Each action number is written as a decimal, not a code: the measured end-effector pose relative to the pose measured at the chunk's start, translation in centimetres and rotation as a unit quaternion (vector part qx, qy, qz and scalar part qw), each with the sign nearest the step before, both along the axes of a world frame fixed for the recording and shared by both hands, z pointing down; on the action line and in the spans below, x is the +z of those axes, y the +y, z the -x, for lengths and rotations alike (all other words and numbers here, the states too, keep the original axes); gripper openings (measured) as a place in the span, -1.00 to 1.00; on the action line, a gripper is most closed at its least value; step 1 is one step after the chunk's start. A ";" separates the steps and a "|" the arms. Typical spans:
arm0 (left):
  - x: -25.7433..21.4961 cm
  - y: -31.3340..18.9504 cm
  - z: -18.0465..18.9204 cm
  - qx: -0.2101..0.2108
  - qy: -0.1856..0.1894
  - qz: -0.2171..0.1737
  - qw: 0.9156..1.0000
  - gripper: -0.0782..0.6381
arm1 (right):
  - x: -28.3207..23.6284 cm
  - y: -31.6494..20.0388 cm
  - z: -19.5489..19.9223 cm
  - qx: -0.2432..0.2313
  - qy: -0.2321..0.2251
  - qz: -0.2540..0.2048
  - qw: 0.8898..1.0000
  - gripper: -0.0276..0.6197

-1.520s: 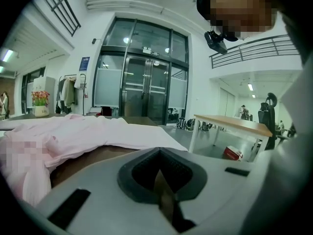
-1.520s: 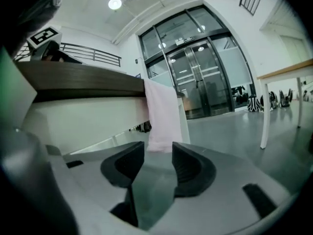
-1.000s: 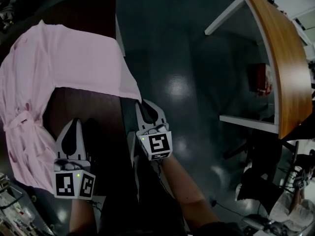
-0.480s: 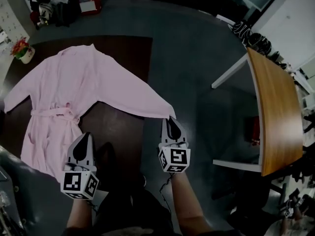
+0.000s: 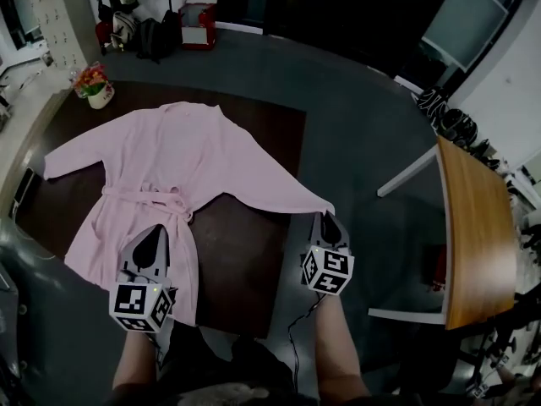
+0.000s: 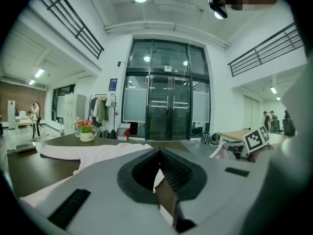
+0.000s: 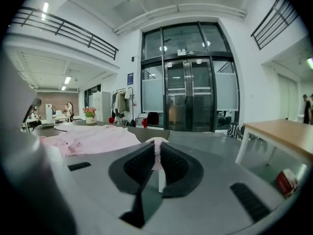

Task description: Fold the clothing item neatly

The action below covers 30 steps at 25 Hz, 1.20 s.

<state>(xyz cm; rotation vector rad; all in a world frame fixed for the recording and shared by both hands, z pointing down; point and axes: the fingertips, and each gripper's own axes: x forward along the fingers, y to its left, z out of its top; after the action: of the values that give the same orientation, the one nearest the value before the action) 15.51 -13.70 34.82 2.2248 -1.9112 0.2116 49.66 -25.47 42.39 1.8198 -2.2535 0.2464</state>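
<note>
A pink robe (image 5: 169,167) lies spread open on the dark table (image 5: 245,244), belt tied at the waist, one sleeve out to the left. Its other sleeve (image 5: 287,194) stretches to the table's right edge, where my right gripper (image 5: 329,216) is shut on the cuff. In the right gripper view a strip of pink cuff (image 7: 157,156) is pinched between the jaws. My left gripper (image 5: 155,229) hovers over the robe's lower skirt with its jaws shut. The left gripper view shows the left gripper (image 6: 159,152) with its tips together and the robe (image 6: 98,153) lying behind them.
A flower pot (image 5: 95,87) stands at the table's far left corner and a dark flat device (image 5: 23,189) near its left edge. A wooden-topped table (image 5: 469,235) stands to the right. Bags and a red box (image 5: 196,24) sit on the floor beyond.
Both grippers have risen and the view has pulled back, so the whole robe now shows. The right gripper has kept hold of the cuff, and the sleeve now lies drawn out straight.
</note>
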 end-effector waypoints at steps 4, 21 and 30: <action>-0.5 -0.6 4.9 0.014 0.007 -0.001 1.000 -0.76 | -1.6 -0.6 2.9 0.009 0.046 -0.009 0.999 -0.84; 0.9 -3.9 15.5 0.125 0.039 0.005 0.991 -0.76 | -1.7 0.7 20.7 0.025 0.051 -0.001 0.998 -0.84; 0.4 -2.5 14.0 0.124 0.010 0.019 0.992 -0.76 | -2.1 1.0 19.6 0.027 0.006 -0.002 1.000 -0.84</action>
<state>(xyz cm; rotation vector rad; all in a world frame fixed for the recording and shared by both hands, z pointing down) 1.51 -16.20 35.26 2.4255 -1.6035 0.2586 30.10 -24.44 40.31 1.8811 -2.1996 0.2404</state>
